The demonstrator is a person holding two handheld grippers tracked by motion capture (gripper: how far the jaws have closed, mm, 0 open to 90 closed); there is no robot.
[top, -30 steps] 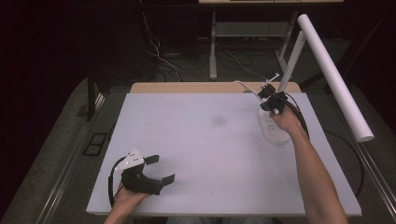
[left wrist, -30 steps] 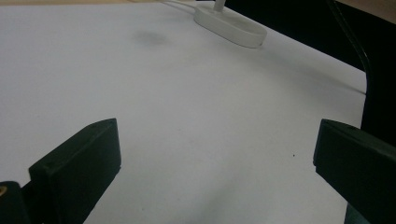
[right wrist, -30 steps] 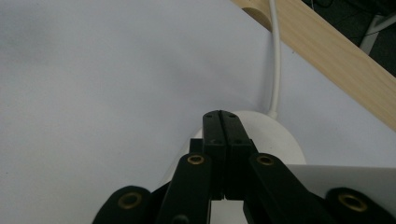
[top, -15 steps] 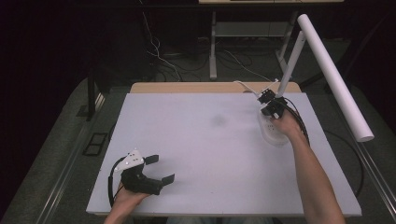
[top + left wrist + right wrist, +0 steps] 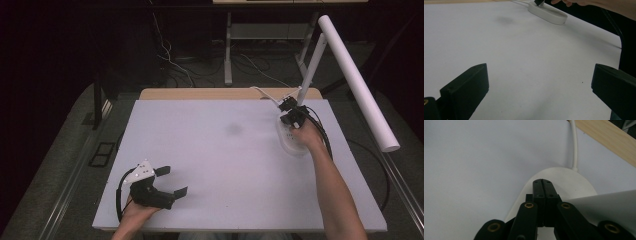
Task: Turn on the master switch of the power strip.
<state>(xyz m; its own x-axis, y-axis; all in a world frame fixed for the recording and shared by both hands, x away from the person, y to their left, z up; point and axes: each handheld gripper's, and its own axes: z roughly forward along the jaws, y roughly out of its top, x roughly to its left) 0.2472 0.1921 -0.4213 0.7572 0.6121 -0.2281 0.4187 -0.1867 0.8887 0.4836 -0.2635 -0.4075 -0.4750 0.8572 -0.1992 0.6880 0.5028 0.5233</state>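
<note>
A white desk lamp stands at the table's right. Its oval base (image 5: pixel 290 144) (image 5: pixel 547 13) (image 5: pixel 571 180) carries a slanted arm (image 5: pixel 312 65) and a long tube head (image 5: pixel 357 82). My right gripper (image 5: pixel 287 106) (image 5: pixel 542 185) is shut with nothing between its jaws. Its tips point down at the top of the base near the far end; I cannot tell if they touch it. My left gripper (image 5: pixel 172 181) (image 5: pixel 539 85) rests near the front left corner, open over bare table.
The white table top (image 5: pixel 225 150) has a wooden strip (image 5: pixel 200 93) along its far edge. A white cable (image 5: pixel 574 145) leaves the far end of the lamp base. A faint grey smudge (image 5: pixel 233 128) marks the middle of the table. Dark floor with cables lies beyond.
</note>
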